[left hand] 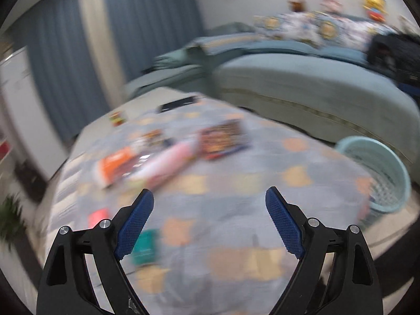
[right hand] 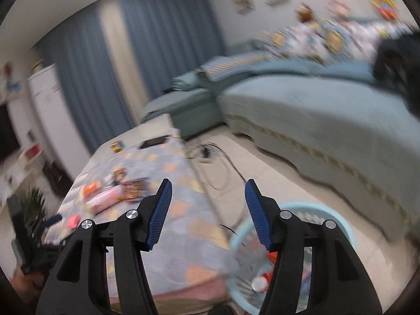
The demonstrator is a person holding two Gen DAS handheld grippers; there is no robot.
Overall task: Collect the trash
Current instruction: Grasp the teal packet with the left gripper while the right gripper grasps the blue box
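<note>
Left gripper [left hand: 209,204]: you're holding it wide open, empty, over the table's wrappers [left hand: 147,162].
Right gripper [right hand: 208,202]: gaping empty above the basket [right hand: 341,225].
Risk: you're blurring; grabbing cloth.

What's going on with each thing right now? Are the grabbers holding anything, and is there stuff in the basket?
left gripper: open, nothing between its fingers.
right gripper: open, holding nothing, above the basket.
basket: upright on the floor beside the table, some trash inside.
wrappers: lying flat on the table, not yet collected.
teal packet: lying on the table near the left gripper.
</note>
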